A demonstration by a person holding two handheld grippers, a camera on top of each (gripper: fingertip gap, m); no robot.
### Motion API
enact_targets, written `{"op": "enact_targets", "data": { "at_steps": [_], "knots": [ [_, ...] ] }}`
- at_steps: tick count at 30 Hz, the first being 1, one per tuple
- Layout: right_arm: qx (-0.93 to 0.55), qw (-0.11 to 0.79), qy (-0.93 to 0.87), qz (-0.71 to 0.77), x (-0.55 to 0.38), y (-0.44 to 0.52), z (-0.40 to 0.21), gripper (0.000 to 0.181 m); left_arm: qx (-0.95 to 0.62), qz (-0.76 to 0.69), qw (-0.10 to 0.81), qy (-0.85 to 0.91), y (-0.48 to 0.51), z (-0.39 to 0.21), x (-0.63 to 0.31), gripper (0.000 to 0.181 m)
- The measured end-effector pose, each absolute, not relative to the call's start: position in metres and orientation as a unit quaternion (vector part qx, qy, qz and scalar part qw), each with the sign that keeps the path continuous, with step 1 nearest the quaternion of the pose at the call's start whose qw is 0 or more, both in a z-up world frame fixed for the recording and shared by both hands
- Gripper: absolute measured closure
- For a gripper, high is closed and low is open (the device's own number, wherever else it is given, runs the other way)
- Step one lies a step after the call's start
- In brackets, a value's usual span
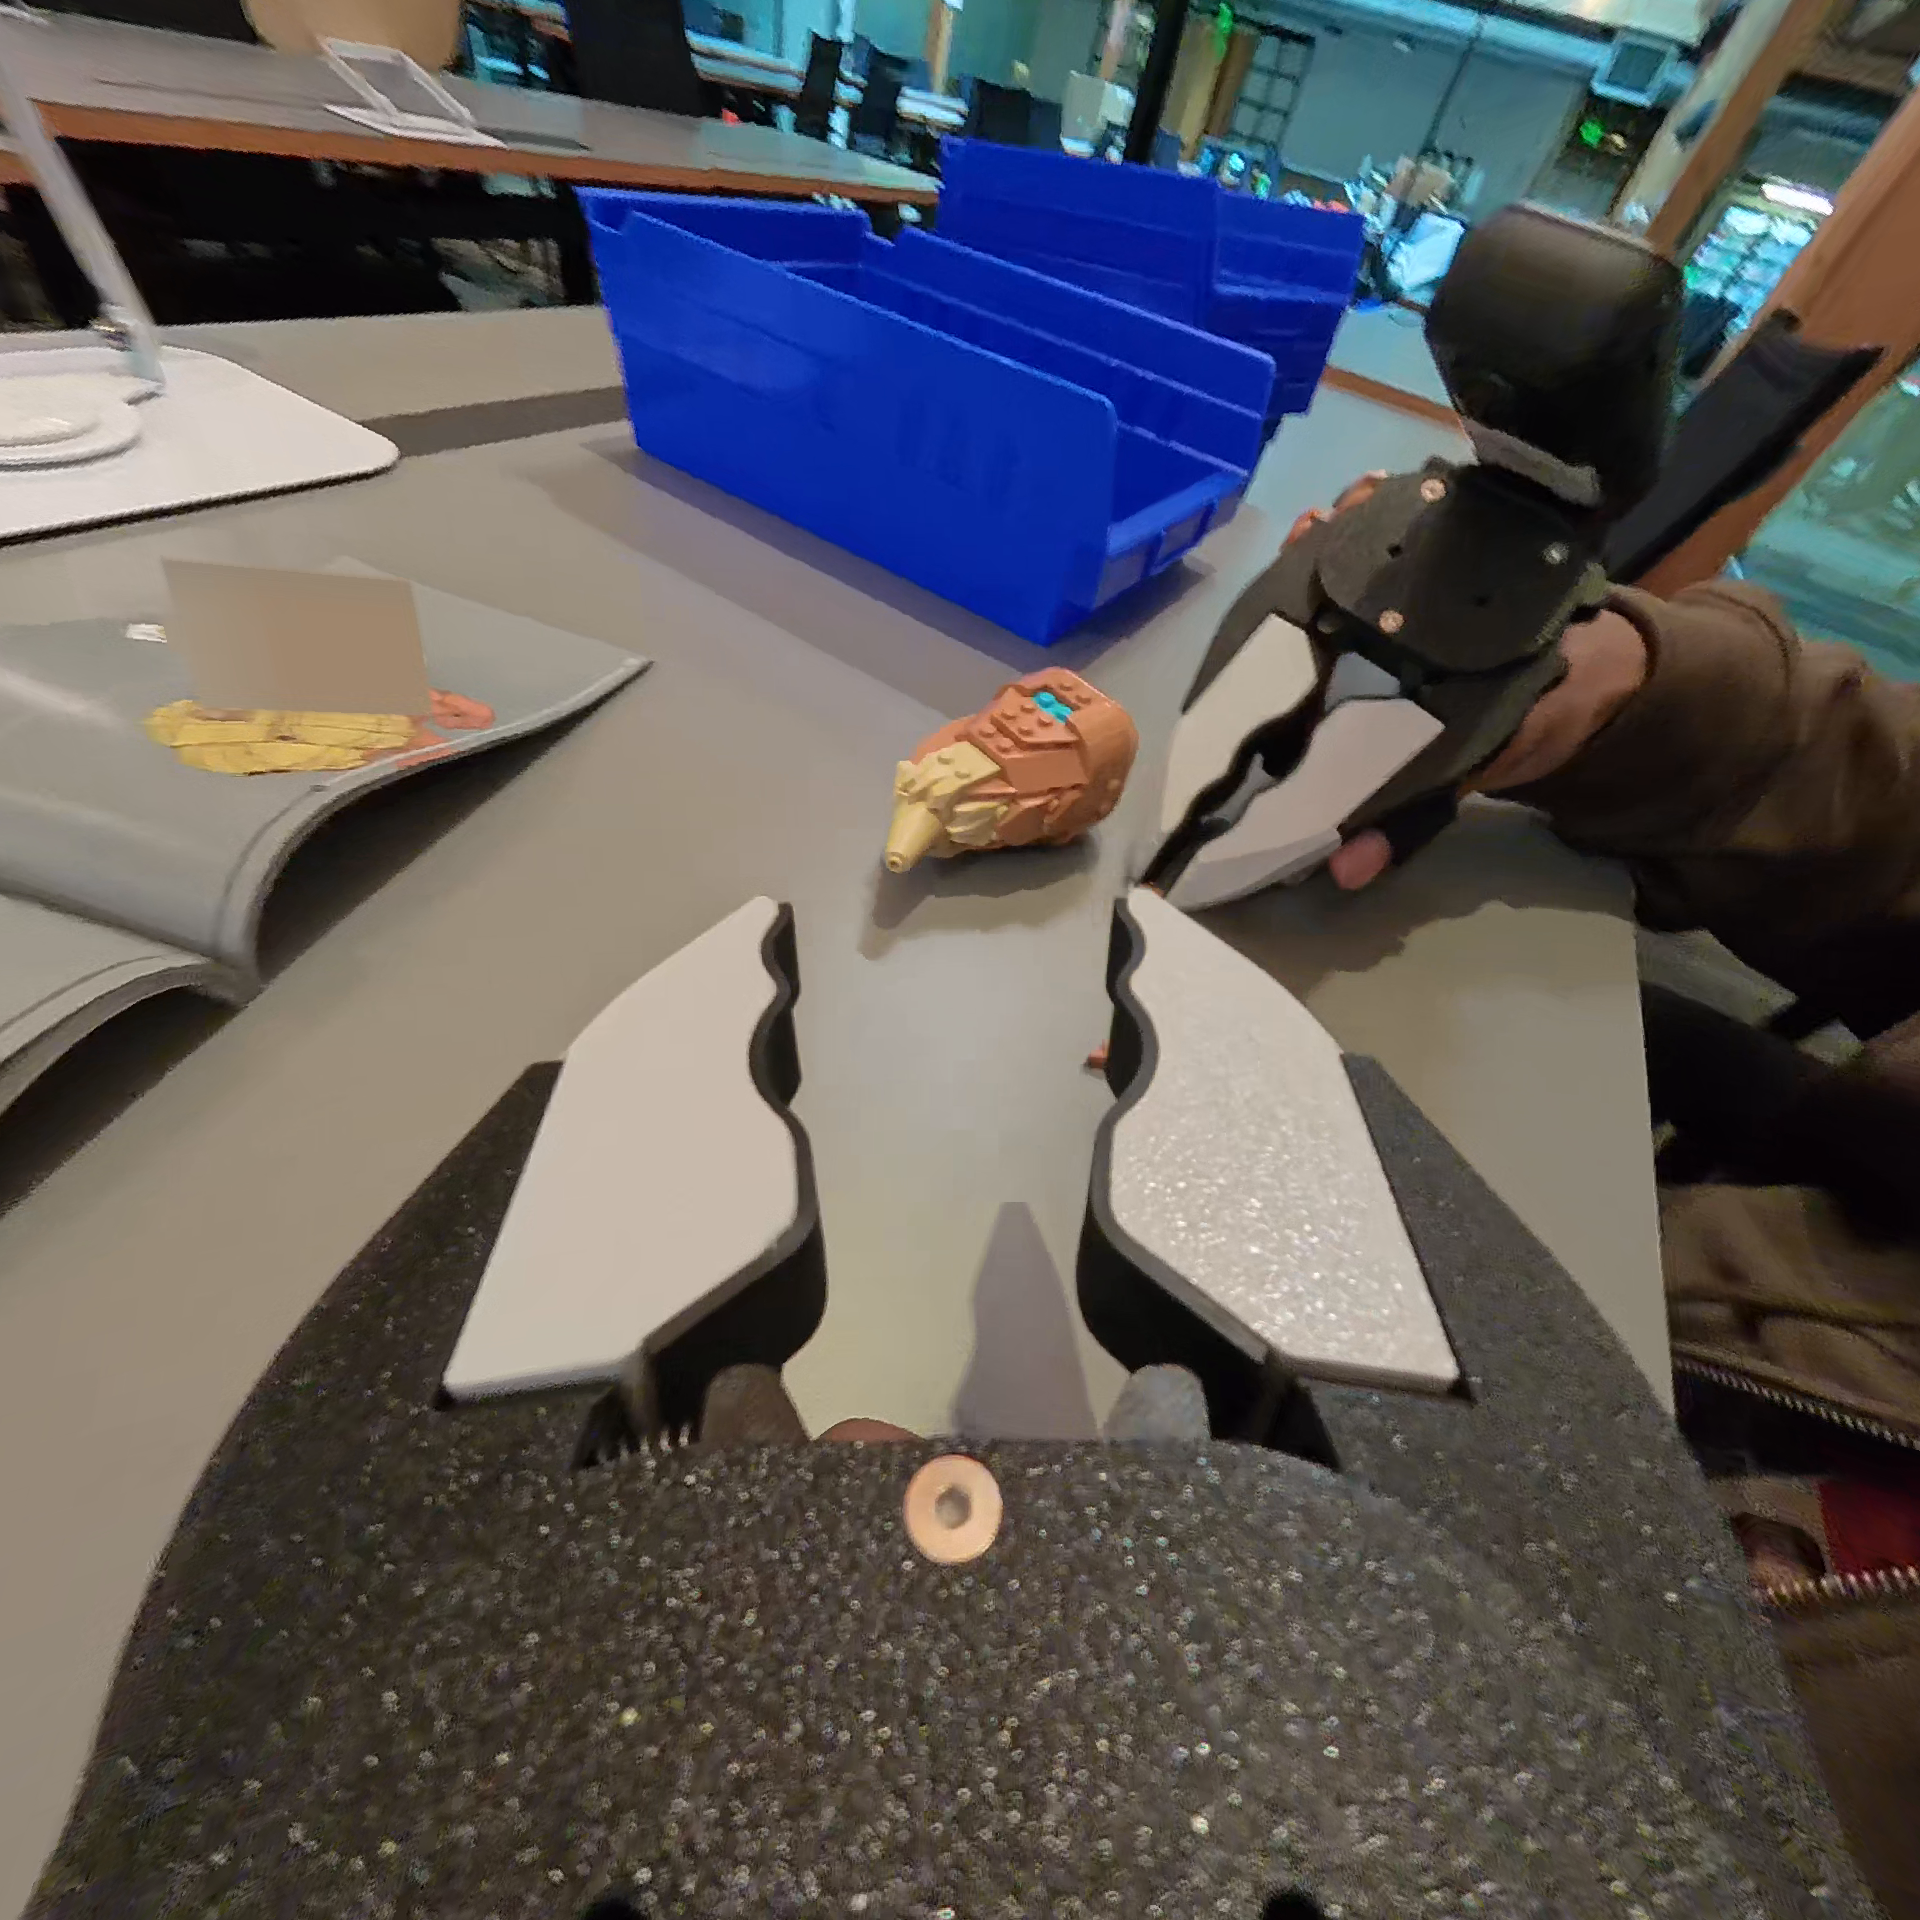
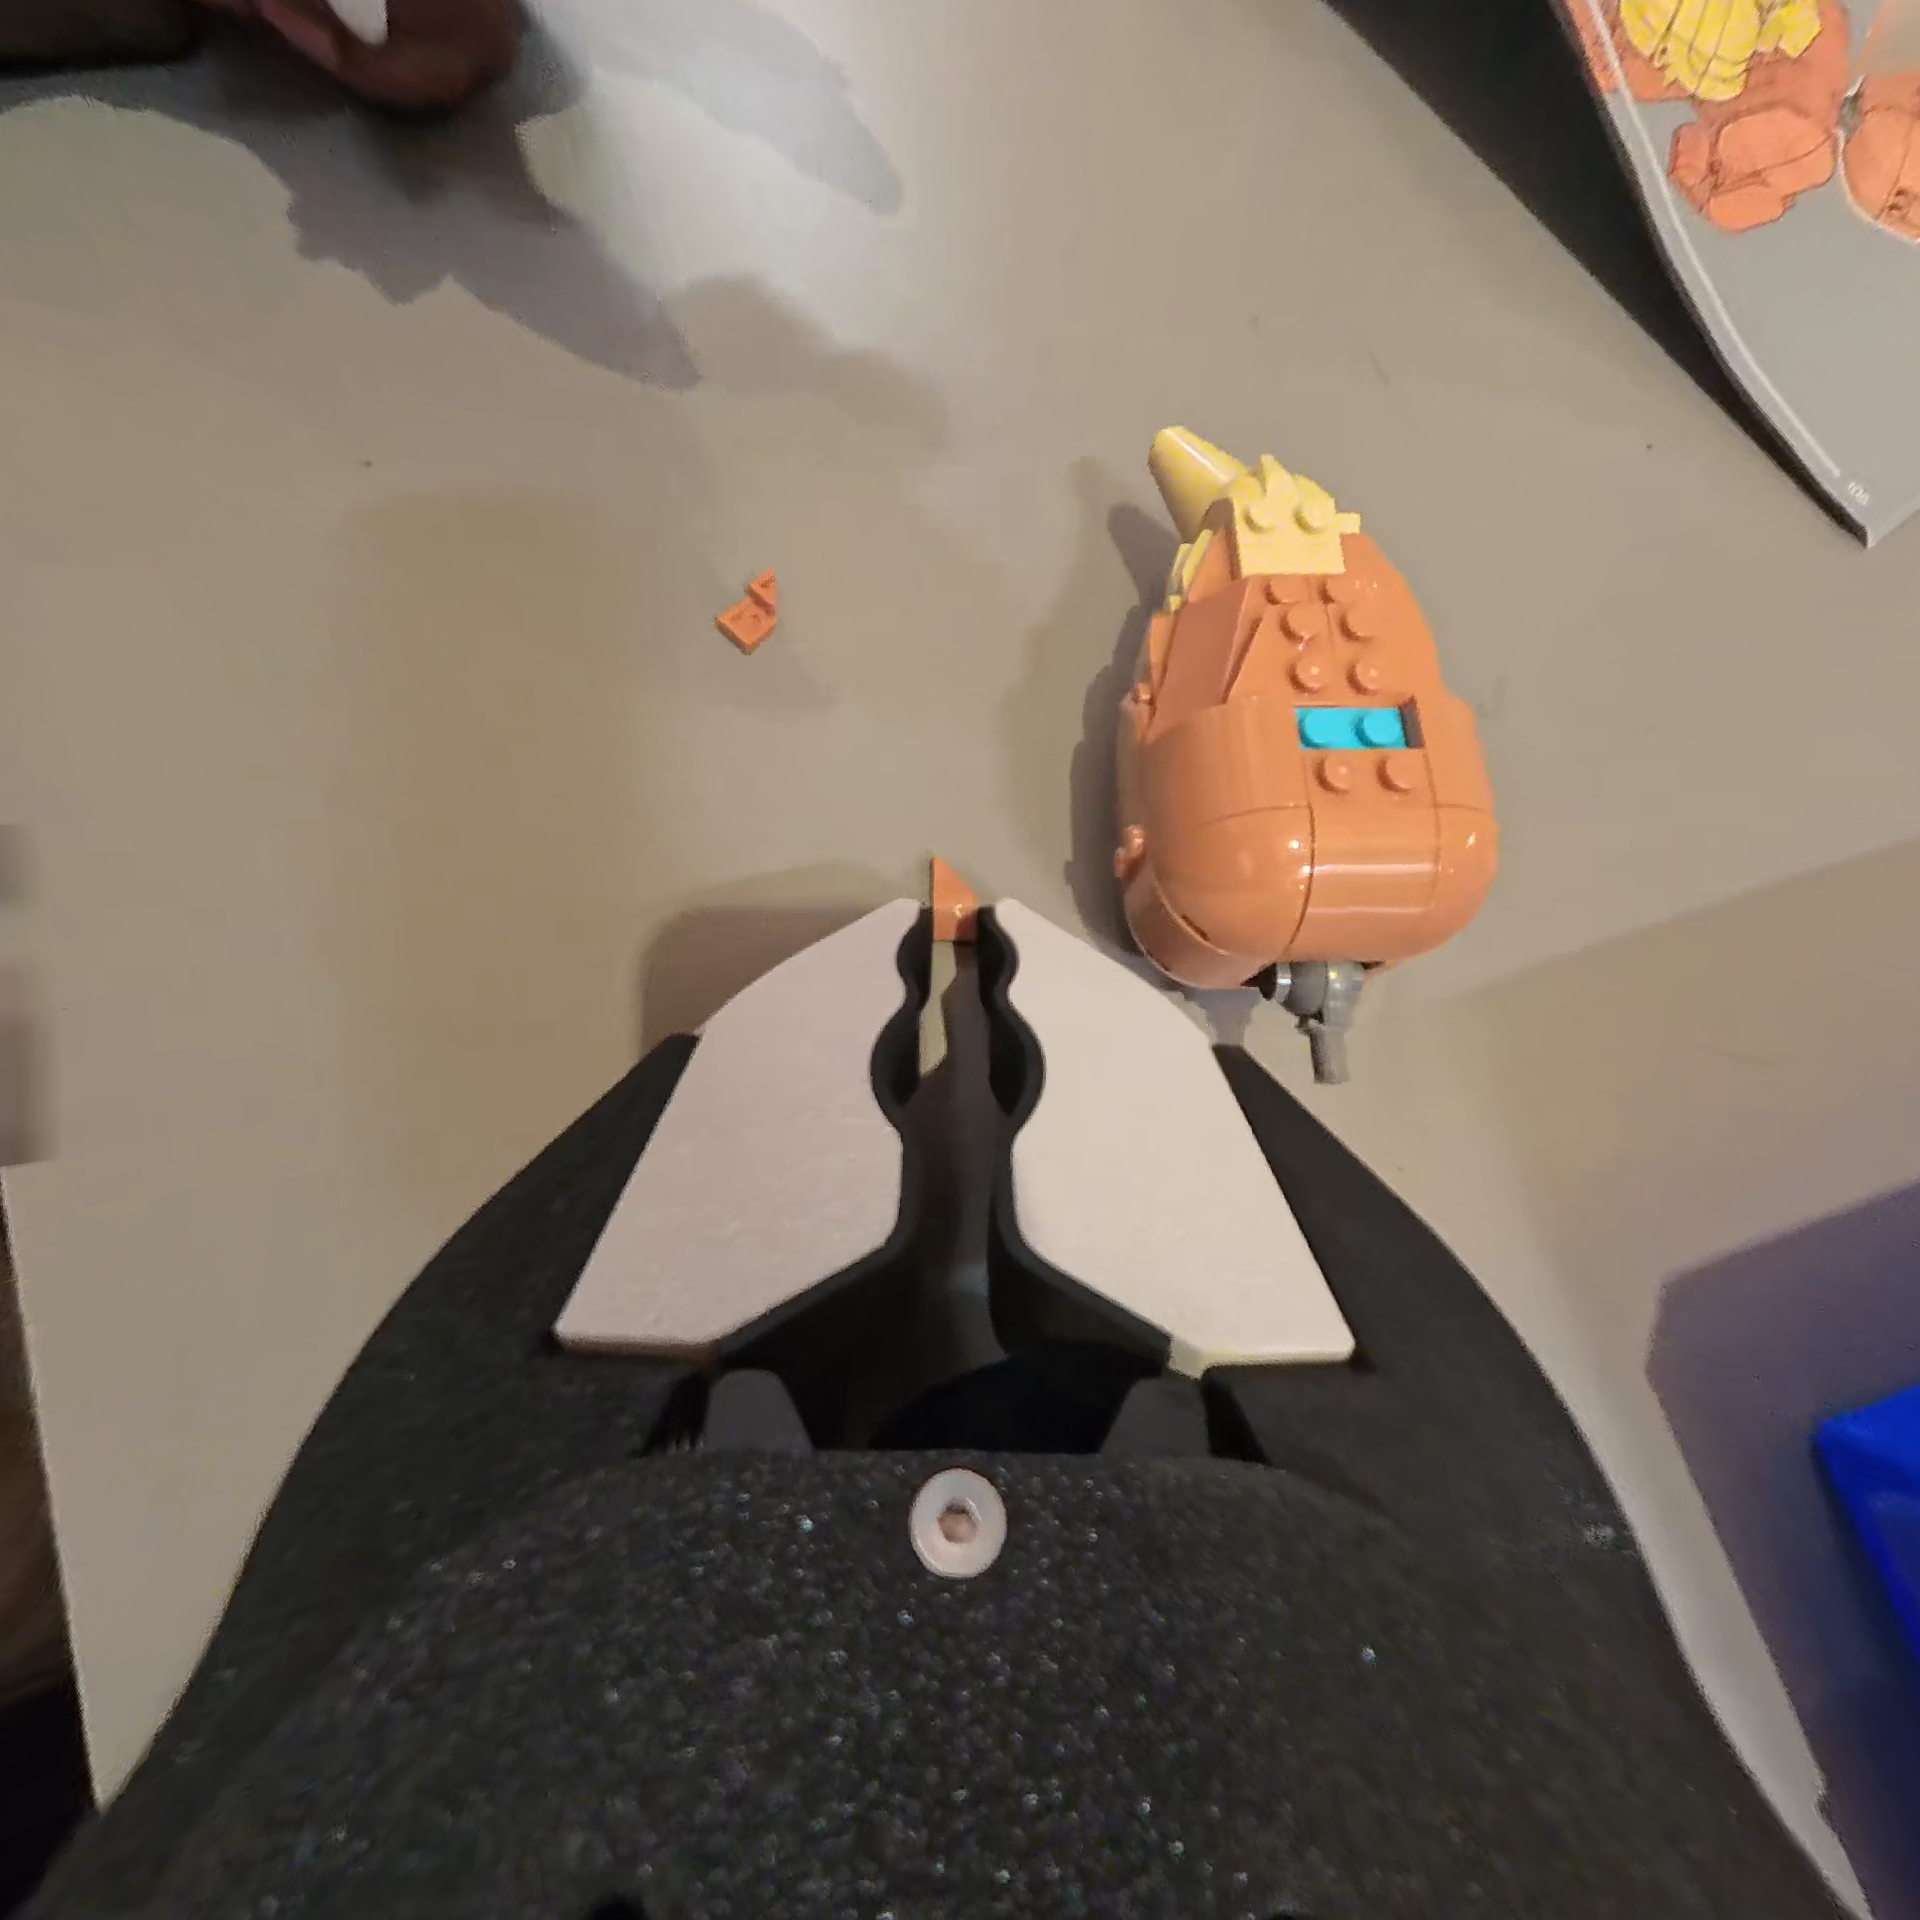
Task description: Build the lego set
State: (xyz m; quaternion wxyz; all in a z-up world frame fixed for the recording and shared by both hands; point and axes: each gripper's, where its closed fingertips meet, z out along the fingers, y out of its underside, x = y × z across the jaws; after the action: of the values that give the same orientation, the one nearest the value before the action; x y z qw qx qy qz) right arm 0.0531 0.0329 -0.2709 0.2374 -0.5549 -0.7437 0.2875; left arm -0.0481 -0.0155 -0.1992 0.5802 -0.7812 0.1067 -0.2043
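Grey table carries blue bins and an open booklet. Between them lies the half-built orange model, on its side. Right tool pinches a small orange piece beside it; left tool hangs spread, empty. Another orange piece lies apart.

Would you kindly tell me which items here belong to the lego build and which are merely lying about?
Job: lego model; small orange piece in right claw; loose orange piece; instruction booklet.
Lying about: blue bins; white pad.
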Motion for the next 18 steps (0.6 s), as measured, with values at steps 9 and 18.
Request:
{"op": "enact_targets", "data": {
  "at_steps": [9,18],
  "knots": [
    [-0.506,0.262,-0.768,0.292,0.023,0.01,-0.263,0.172,-0.791,-0.184,0.491,0.315,-0.015,-0.22,-0.006,0.13],
    [-0.457,0.362,-0.716,0.383,0.044,0.032,-0.211,0.144,-0.738,-0.205,0.412,0.494,0.001,-0.239,0.016,0.139]
  ]
}}
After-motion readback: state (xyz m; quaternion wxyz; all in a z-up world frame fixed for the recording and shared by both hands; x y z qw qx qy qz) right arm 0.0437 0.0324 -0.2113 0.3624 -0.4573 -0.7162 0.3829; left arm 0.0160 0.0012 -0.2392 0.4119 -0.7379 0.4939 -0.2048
